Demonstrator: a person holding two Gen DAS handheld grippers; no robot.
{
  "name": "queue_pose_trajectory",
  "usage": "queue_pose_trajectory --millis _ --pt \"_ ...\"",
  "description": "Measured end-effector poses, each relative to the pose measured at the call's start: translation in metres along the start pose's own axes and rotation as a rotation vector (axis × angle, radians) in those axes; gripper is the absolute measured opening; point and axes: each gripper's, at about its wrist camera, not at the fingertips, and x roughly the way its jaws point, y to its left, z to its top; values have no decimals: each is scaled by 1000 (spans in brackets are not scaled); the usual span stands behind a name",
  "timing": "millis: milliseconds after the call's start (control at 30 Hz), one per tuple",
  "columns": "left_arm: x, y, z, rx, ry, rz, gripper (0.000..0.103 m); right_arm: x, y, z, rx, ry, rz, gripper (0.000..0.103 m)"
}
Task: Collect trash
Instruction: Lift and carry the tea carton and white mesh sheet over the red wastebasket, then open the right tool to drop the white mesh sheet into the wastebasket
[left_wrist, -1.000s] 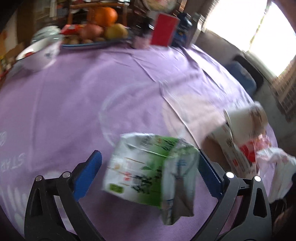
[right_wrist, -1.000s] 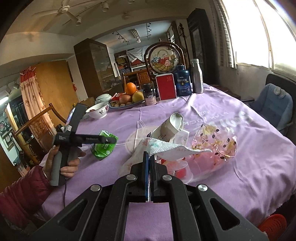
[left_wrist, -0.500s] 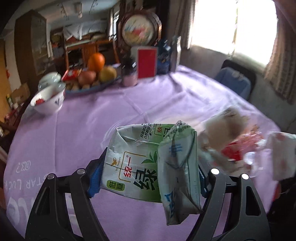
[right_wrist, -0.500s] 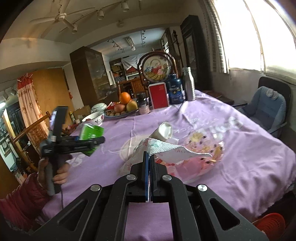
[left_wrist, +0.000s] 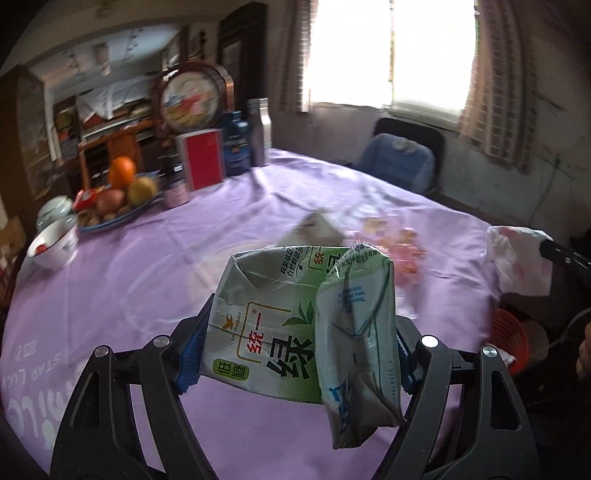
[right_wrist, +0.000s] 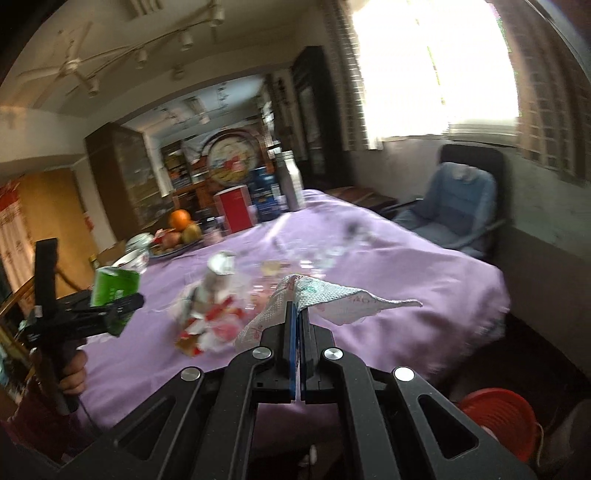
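Right wrist view, desk: big round desk (right_wrist: 424, 266) under a lilac cloth, crumpled red-and-white wrappers with a torn white carton (right_wrist: 210, 306) not yet cleared, lying near its front edge.
Bin: red plastic ribbed wastebasket (right_wrist: 495, 417) on the floor beside the desk, low right.
Progress: judged partway; two pieces are lifted off the desk, neither is in the bin, and the wrapper pile is left.
Left hand-held gripper (left_wrist: 299, 354): clamped on a crushed green-and-white tea carton (left_wrist: 273, 325), blue pads pressing both its sides.
Carton axis: long axis runs away from the camera, its torn top end pointing forward and up; held in the air above the desk.
Right hand-held gripper (right_wrist: 297, 314): jaws fully together, pinching a white patterned paper napkin (right_wrist: 332, 299) by one corner, the rest flaring to the right over the desk edge.
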Motion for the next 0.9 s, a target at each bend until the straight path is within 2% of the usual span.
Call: queue_pose_trajectory --millis 167,433,667,900 --pt "6 -48 5 46 8 -89 76 -26 -49 -17 75 -12 -101 2" --pt "20 -128 3 143 30 -218 76 -50 -115 -59 167 27 -249 3" --pt "48 -190 -3 190 100 -315 76 -41 -163 -93 263 103 -309 4" --pt "78 -225 -10 215 178 -361 76 -9 -210 -135 368 217 -332 5"
